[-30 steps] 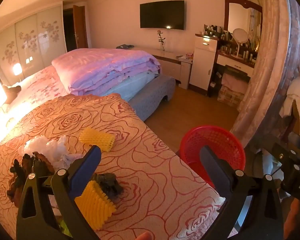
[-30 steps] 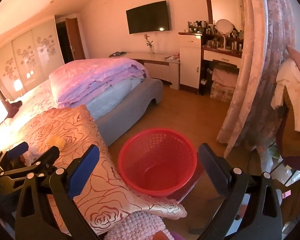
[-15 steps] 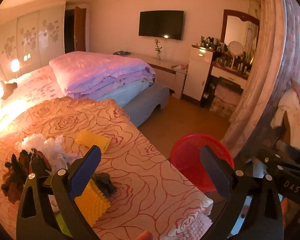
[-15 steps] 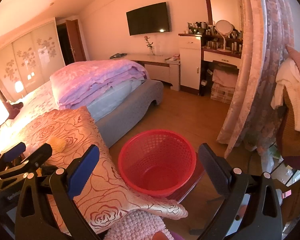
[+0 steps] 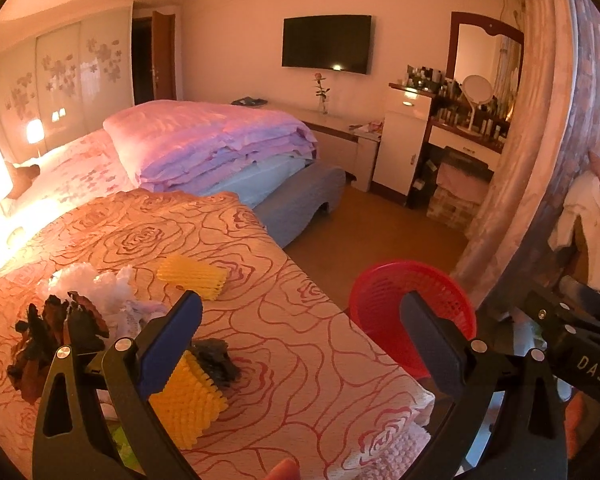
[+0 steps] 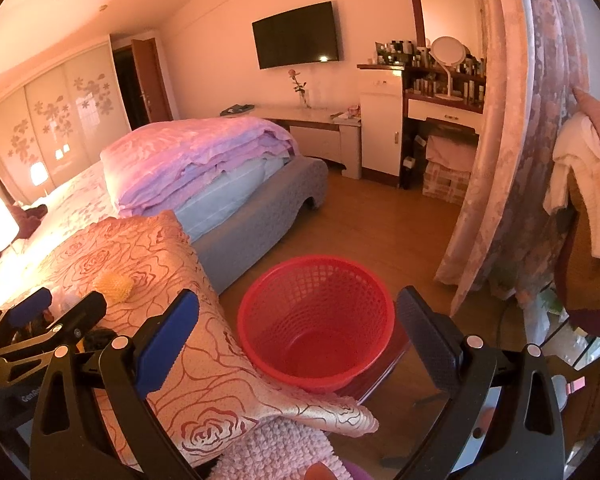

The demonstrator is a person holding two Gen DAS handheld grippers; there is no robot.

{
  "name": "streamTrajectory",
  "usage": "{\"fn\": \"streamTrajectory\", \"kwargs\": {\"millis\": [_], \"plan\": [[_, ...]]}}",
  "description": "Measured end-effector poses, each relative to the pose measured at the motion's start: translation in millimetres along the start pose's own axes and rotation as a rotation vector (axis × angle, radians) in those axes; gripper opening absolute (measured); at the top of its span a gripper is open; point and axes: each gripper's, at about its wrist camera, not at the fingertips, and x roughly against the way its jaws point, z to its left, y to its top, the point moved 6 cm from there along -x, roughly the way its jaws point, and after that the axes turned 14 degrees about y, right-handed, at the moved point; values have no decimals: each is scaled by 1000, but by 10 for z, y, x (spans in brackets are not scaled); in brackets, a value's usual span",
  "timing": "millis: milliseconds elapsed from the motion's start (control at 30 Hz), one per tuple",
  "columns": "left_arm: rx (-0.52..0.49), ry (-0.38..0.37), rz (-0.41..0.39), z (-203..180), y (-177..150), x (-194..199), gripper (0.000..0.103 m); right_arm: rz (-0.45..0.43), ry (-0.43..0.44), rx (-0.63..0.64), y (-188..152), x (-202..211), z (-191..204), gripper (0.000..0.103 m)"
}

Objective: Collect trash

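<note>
**Trash on bedspread not yet picked up; basket empty**

Recommended for the step in hand: bring left gripper [image 5: 296, 344] down toward 7 o'clock onto the near yellow foam net [image 5: 188, 400], close gently on its middle, as foam of this kind likely crushes and slips. Avoid pinching the rose-patterned bedspread [image 5: 300, 344] underneath; a snagged cover would drag the remaining litter. Carry across to 3 o'clock and release only once over the red basket [image 6: 316, 320].

Trash located on bedspread, left wrist view: second yellow foam net [image 5: 192, 276] at 11 o'clock, white shredded paper [image 5: 96, 286] at 10 o'clock, dark crumpled scrap [image 5: 216, 358] touching the near foam net, brown dried leaves [image 5: 48, 340] at 9 o'clock. Basket standing on floor just beside bed corner, nothing visible inside.

Left gripper: jaws spread wide, nothing between them, hovering above bedspread edge, pointed across the bed. Right gripper [image 6: 296, 340]: likewise spread wide and empty, poised over basket, aimed slightly downward into its mouth
</note>
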Motion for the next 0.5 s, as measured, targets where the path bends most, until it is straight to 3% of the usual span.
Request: {"fn": "streamTrajectory", "kwargs": {"millis": [500], "plan": [[-10,18,6,3,-29,-13,96,3,2,-3,-18,-28,-1,96]]}}
